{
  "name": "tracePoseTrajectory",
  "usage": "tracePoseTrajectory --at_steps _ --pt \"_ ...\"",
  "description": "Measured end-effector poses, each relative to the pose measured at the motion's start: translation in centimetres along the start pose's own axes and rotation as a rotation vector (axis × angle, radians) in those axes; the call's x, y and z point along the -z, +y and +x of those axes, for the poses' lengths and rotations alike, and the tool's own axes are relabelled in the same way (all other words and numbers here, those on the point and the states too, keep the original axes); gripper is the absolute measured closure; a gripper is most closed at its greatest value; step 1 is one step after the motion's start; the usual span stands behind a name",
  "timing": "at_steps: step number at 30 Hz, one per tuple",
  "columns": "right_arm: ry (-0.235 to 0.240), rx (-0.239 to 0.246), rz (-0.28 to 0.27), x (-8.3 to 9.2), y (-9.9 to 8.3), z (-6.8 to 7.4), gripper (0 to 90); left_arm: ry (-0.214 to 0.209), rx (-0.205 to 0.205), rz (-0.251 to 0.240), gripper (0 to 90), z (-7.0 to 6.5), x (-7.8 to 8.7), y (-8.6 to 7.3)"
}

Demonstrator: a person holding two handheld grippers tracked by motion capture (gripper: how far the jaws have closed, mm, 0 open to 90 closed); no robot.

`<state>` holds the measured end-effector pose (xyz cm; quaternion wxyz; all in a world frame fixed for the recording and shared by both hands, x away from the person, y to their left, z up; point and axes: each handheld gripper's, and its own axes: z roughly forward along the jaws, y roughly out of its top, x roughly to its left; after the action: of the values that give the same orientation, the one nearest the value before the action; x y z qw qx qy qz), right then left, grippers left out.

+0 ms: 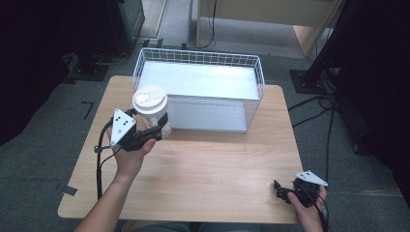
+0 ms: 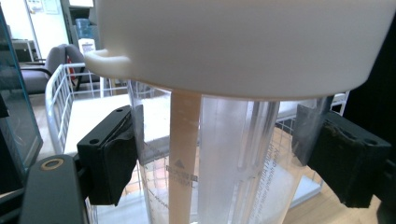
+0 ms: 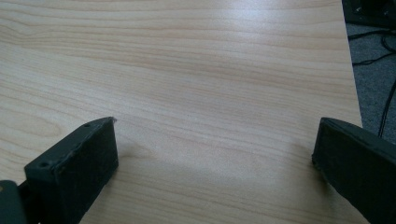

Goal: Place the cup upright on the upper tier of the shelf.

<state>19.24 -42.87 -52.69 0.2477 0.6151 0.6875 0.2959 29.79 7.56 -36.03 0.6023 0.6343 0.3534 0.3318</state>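
A clear plastic cup with a white lid (image 1: 151,100) is held above the table's left side, just in front of the white wire basket (image 1: 255,72). My left gripper (image 1: 162,125) is shut on the cup's clear wall below the lid. In the left gripper view the cup (image 2: 219,158) stands upright between both black pads, its measuring marks and a pale straw visible, the lid overhead. My right gripper (image 1: 279,189) rests low at the table's front right corner, open, with bare wood between its jaws in the right gripper view (image 3: 212,154).
The wooden table (image 1: 212,159) carries the wire basket at its back edge, with a white sheet lining inside. Black stands and cables (image 1: 314,101) lie on the grey floor around the table. The table edge (image 3: 352,70) runs close to the right gripper.
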Motion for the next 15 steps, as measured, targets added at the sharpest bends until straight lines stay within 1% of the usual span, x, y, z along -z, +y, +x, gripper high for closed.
tracePoseTrajectory --at_steps 4,9,11,15 --pt "0.0 0.002 0.001 0.0 0.0 0.0 0.0 -0.001 0.01 -0.011 16.8 -0.1 -0.9 0.9" --pt "0.0 -0.002 0.0 0.0 0.0 0.0 0.0 -0.005 0.002 -0.017 16.8 -0.5 -1.8 1.9" --pt "0.0 -0.001 0.001 0.0 0.0 0.0 0.1 -0.007 0.011 -0.025 16.8 -0.5 -2.1 2.3" --pt "0.0 -0.003 0.0 0.0 0.0 0.0 0.1 -0.005 0.009 -0.026 16.8 -0.6 -2.7 3.0"
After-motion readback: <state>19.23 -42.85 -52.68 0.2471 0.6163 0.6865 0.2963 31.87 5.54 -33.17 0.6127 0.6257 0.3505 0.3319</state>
